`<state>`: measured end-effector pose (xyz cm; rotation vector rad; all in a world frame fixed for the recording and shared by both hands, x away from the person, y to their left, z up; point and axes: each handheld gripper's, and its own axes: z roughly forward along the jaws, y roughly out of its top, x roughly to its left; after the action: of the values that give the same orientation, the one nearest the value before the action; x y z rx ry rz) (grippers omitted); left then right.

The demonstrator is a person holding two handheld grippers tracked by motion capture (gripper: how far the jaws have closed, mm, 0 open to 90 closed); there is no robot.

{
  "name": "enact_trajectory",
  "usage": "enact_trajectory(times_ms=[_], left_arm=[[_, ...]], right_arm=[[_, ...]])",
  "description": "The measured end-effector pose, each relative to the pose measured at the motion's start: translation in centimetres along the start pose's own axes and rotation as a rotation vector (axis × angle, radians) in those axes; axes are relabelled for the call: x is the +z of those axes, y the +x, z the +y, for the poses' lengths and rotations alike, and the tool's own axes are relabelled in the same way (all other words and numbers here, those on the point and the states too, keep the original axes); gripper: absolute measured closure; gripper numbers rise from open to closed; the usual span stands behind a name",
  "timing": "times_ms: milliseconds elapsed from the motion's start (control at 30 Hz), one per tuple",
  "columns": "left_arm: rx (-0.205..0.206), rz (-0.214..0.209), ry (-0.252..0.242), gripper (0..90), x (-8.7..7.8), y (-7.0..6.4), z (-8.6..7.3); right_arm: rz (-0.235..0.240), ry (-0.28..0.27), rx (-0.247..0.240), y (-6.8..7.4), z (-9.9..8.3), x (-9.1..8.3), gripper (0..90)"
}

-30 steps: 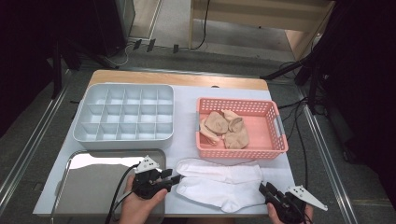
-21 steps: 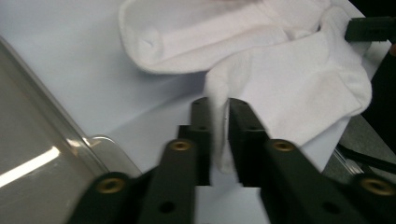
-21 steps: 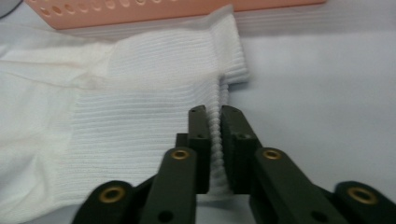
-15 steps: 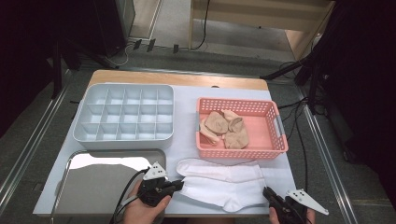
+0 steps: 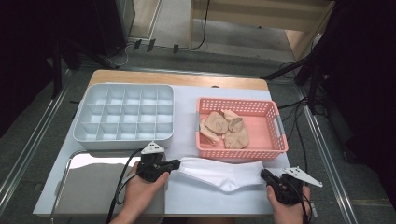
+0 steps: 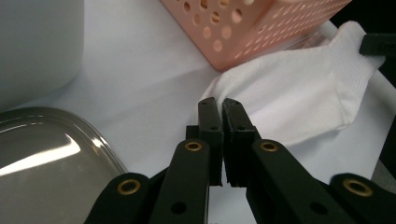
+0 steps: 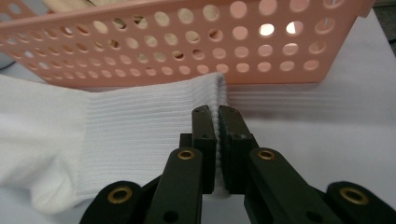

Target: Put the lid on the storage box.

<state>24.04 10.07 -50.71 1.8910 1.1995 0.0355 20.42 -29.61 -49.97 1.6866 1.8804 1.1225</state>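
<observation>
White sock (image 5: 219, 171) — pinched (both ends).

Pink basket (image 5: 275, 140) w/ beige socks (image 5: 225, 128) mid-table; white divided organizer (image 5: 123, 116) to its left; steel tray (image 5: 88, 186) at near-left corner.

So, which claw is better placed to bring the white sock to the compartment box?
Left, probably. The left claw grips one end of the white sock in front of the compartment box; the right claw holds its cuff farther off, before the pink basket.
</observation>
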Motion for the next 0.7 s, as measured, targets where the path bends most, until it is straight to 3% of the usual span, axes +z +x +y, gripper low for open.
enact_trajectory(times_ms=[33,133,200,267,367,467,533,567,633,667,700], left_arm=[[0.007,0.015,0.012,88.3,0.4,0.1,-0.1],[0.004,0.025,0.011,84.9,0.6,0.2,-0.2],[0.002,0.079,-0.018,73.5,0.3,0.2,-0.2],[-0.011,0.093,-0.018,59.5,0.2,0.2,-0.2],[-0.023,0.084,0.014,53.5,0.7,0.3,-0.4],[-0.021,0.065,0.031,55.3,1.0,0.1,-0.5],[-0.016,0.057,0.047,64.5,1.3,-0.2,-0.6],[-0.013,0.053,0.055,64.5,1.4,-0.2,-0.6],[-0.013,0.032,0.066,75.8,1.5,-0.2,-0.6],[-0.01,0.011,0.073,86.8,1.5,-0.2,-0.6],[-0.011,0.006,0.073,87.6,1.4,-0.2,-0.7]], right_arm=[[-0.003,0.029,-0.004,-0.2,-0.1,0.8,85.6],[-0.001,0.032,-0.002,-0.6,-0.6,1.5,80.2],[-0.009,-0.015,0.023,-0.9,-1.0,1.2,72.0],[0.005,-0.037,0.055,-1.3,-1.4,0.7,69.3],[0.025,-0.041,0.082,-1.6,-2.1,0.5,65.6],[0.034,-0.034,0.084,-1.5,-2.6,0.8,63.3],[0.033,-0.038,0.073,-0.8,-2.9,1.2,64.5],[0.033,-0.038,0.073,-0.8,-2.9,1.2,64.5],[0.033,-0.023,0.05,-0.4,-2.8,1.4,71.9],[0.037,-0.012,0.052,-0.4,-2.6,1.4,76.4],[0.039,-0.006,0.053,-0.5,-2.5,1.4,77.4]])
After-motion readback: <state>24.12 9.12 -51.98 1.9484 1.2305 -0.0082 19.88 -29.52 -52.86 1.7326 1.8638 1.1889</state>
